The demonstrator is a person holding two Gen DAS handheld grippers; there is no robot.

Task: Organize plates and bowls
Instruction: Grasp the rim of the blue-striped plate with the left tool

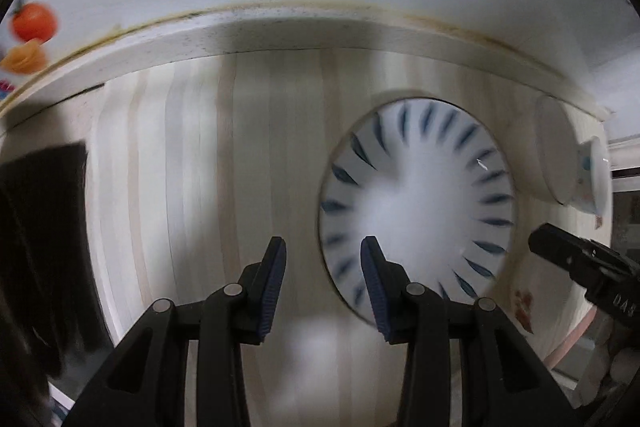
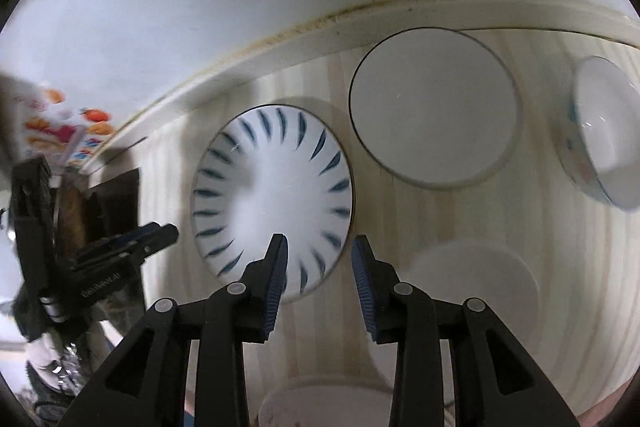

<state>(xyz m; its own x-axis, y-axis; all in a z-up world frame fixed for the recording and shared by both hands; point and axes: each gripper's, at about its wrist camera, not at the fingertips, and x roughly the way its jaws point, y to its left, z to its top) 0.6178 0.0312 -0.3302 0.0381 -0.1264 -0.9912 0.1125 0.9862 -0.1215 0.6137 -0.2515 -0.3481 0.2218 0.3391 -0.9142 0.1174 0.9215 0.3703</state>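
Grippers, left & right, were both part open w/ nothing held, between picks; next probably needed grabbing the striped bowl.

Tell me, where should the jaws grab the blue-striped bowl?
Probably on its rim. The blue-striped bowl sits upright and open on the wooden counter, wide and round, too broad to span. Coming down from above, one jaw inside and one outside the near edge, by the right gripper, looks easiest; the plain white bowl crowds its far right side.
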